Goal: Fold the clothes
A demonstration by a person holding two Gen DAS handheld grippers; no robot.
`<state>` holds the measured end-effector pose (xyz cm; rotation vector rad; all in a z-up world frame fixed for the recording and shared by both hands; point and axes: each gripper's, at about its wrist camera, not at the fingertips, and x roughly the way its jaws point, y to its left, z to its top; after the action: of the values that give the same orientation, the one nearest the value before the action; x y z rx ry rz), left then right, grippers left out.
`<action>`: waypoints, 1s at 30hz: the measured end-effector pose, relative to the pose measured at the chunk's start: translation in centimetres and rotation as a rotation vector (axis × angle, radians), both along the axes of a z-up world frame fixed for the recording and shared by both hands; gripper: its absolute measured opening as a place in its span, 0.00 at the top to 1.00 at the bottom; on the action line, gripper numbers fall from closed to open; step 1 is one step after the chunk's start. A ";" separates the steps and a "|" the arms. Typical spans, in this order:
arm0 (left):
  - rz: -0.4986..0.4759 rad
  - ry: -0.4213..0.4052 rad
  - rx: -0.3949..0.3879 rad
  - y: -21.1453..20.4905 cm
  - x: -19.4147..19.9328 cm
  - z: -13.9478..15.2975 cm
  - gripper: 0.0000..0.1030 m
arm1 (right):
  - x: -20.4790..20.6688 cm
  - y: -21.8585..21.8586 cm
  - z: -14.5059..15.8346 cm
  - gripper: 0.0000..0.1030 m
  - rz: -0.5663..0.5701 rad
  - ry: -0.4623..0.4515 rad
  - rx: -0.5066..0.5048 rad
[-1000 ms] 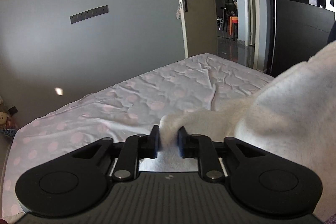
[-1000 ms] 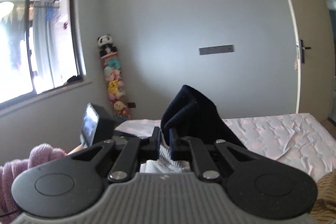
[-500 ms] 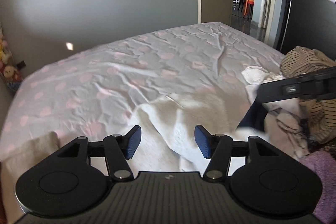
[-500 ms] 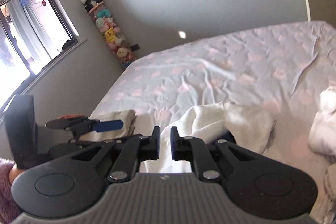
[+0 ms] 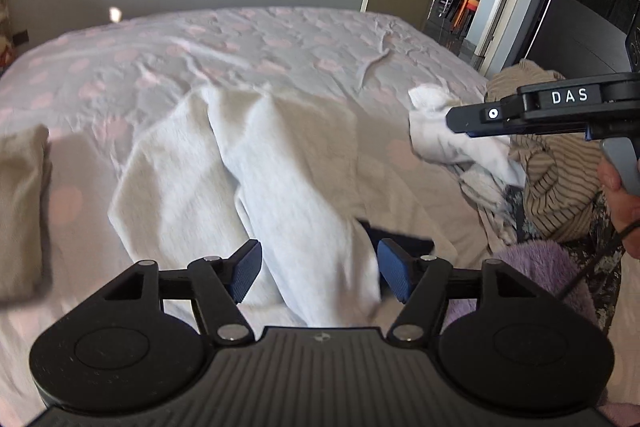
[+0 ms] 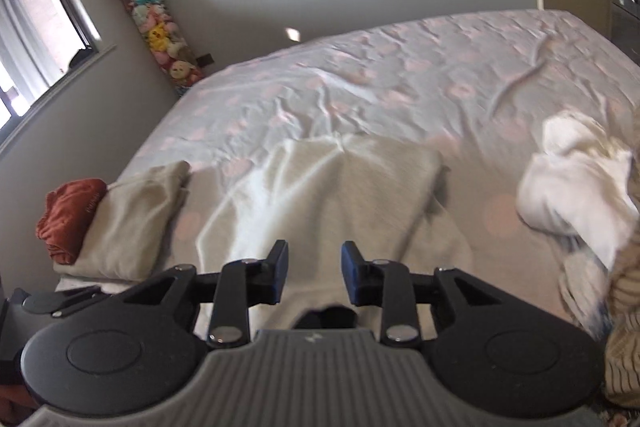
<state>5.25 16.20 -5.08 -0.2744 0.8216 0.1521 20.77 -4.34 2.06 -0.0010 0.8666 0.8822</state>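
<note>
A cream-white garment (image 5: 260,163) lies spread and rumpled on the bed, also in the right wrist view (image 6: 336,187). A dark patch (image 5: 400,239) shows at its near edge. My left gripper (image 5: 318,269) is open just above the garment's near end, holding nothing. My right gripper (image 6: 314,277) is open over the same near edge, holding nothing. The right gripper's body also shows at the right of the left wrist view (image 5: 560,111).
The bed (image 5: 240,43) has a grey sheet with pink dots. A folded beige piece (image 6: 132,223) and a rust-red item (image 6: 68,223) lie at the left. A pile of unfolded clothes with a white piece (image 6: 576,183) and a striped one (image 5: 560,179) lies at the right.
Both grippers held the garment up a second ago. It has been laid on the bed and both grippers have opened and let go, the left first, then the right.
</note>
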 end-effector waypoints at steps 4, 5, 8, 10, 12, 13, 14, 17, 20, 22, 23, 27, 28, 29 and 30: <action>0.061 0.056 -0.076 -1.5 -0.5 -2.8 0.39 | -0.2 -2.6 -1.9 0.65 -0.015 0.012 -0.033; 0.078 0.074 -0.096 -1.7 -0.6 -3.6 0.39 | -0.3 -3.2 -2.4 0.64 -0.018 0.017 -0.038; 0.110 0.109 -0.139 -2.1 -0.5 -5.5 0.39 | -0.6 -4.8 -3.5 0.62 -0.029 0.040 -0.043; 0.128 0.130 -0.167 -2.4 -0.5 -6.7 0.39 | -0.8 -5.6 -4.3 0.61 -0.033 0.051 -0.049; 0.153 0.142 -0.195 -2.5 -0.4 -7.7 0.40 | -1.0 -6.1 -5.0 0.60 -0.033 0.055 -0.061; 0.171 0.134 -0.208 -2.2 -0.5 -7.9 0.50 | -1.1 -6.3 -5.2 0.60 -0.030 0.052 -0.072; 0.189 0.124 -0.218 -1.9 -0.5 -8.0 0.67 | -1.1 -6.3 -5.4 0.60 -0.027 0.045 -0.086; 0.225 0.115 -0.209 -1.0 -0.6 -8.1 0.89 | -0.9 -6.3 -5.9 0.59 -0.017 0.019 -0.123; 0.242 0.126 -0.157 -0.1 -0.7 -7.9 0.92 | -0.3 -5.9 -6.1 0.57 -0.002 0.008 -0.157; 0.255 0.139 -0.098 1.1 -0.9 -7.4 0.93 | 0.2 -5.2 -6.1 0.57 0.019 -0.004 -0.185; 0.264 0.143 -0.066 2.0 -1.0 -6.9 0.93 | 0.4 -4.8 -6.1 0.57 0.034 -0.015 -0.197; 0.307 0.156 0.057 6.0 -1.7 -4.8 0.94 | 0.6 -2.4 -6.0 0.57 0.128 -0.089 -0.251; 0.320 0.158 0.086 7.3 -1.8 -4.2 0.94 | 0.7 -1.7 -5.9 0.57 0.155 -0.110 -0.263; 0.335 0.160 0.116 8.4 -2.0 -3.5 0.94 | 0.7 -1.0 -5.9 0.57 0.182 -0.127 -0.272; 0.348 0.163 0.153 9.5 -2.0 -2.8 0.94 | 0.8 -0.2 -5.9 0.57 0.210 -0.141 -0.277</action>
<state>3.28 25.70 -7.86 -0.2614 0.9132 0.5673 21.57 -4.53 -3.83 -0.3970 0.8605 0.9392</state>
